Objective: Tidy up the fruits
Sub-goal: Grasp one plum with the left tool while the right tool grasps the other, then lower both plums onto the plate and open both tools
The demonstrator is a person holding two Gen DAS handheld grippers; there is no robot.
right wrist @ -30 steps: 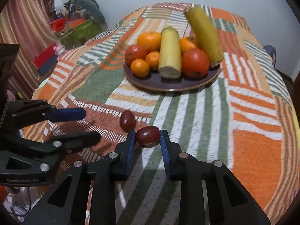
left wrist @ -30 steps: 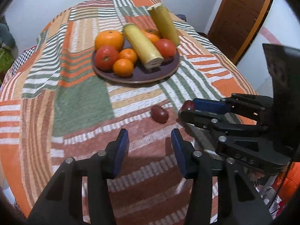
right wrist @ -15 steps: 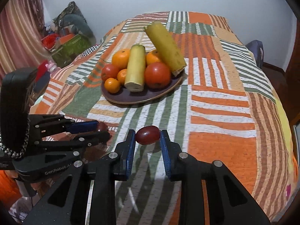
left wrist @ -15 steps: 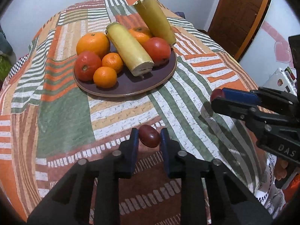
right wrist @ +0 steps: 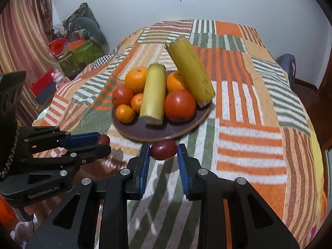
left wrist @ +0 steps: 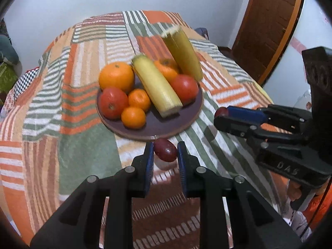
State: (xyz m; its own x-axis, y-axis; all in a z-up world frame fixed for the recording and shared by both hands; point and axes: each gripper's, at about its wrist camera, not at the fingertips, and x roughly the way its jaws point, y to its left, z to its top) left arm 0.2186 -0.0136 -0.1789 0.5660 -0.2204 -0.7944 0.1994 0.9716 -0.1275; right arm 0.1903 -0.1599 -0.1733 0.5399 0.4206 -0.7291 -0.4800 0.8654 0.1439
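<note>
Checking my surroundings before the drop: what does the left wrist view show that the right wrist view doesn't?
Left wrist only: a brown door on the right. Right wrist only: a striped curtain and cluttered boxes on the left. Both: the plate of fruit on the patchwork cloth, and the left gripper and right gripper each clamping a small dark red fruit.

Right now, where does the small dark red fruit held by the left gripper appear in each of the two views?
Left wrist view: the dark red fruit sits low in the centre, pinched by the left gripper, just before the plate rim.
Right wrist view: only its tip shows at middle left, at the end of the left gripper.
Shared landmark: the plate of fruit.
</note>
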